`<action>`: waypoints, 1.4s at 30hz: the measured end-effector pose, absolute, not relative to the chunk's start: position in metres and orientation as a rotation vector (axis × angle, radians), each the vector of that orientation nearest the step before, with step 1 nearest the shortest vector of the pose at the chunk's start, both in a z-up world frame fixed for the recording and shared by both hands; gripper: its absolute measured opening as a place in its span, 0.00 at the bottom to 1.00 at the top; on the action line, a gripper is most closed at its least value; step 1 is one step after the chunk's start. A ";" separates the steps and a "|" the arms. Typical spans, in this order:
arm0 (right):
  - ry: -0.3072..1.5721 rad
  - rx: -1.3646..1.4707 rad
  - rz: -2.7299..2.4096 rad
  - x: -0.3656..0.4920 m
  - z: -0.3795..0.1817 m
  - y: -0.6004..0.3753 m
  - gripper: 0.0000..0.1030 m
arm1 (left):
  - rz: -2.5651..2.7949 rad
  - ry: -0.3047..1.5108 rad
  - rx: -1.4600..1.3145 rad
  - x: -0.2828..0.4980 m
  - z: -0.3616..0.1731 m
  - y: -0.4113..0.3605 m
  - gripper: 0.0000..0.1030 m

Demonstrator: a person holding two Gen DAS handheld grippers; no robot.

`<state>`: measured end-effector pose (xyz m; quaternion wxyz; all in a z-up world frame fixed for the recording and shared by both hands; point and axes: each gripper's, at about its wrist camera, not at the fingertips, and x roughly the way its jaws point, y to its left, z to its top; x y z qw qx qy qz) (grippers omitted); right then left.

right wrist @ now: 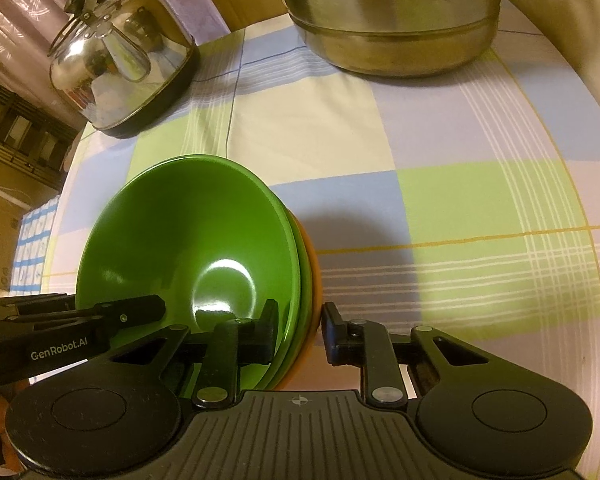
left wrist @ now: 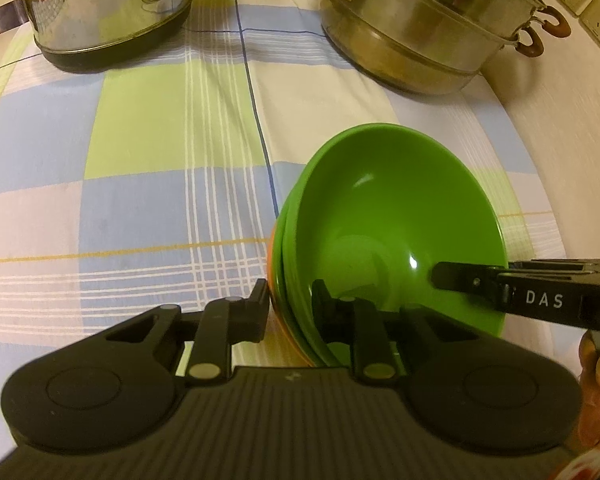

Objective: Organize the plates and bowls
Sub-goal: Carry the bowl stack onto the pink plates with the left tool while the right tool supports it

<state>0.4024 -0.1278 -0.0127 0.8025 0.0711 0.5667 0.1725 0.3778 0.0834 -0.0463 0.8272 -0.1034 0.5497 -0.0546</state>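
Both tools clamp the bowls' rim; left tool at its 9 o'clock edge, right tool at 3; stack dead centre between them.

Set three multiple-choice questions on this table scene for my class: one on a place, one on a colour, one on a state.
1. Where is the orange bowl? A under the green bowls; B on the floor; C hanging on a wall.
2. What colour is the top bowl? A blue; B green; C white.
3. The top bowl is: A full of rice; B upside down; C empty.
Answers: A, its orange edge shows beneath the green rims; B, its inside is plainly green; C, its bare bottom shines.
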 end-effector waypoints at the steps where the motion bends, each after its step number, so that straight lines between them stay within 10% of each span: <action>1: 1.215 0.152 0.371 0.402 -0.012 -0.128 0.22 | -0.117 1.168 -0.221 0.378 -0.046 0.084 0.19; 42: 1.161 0.146 0.313 0.286 0.082 -0.194 0.21 | -0.191 1.178 -0.174 0.279 0.033 0.003 0.15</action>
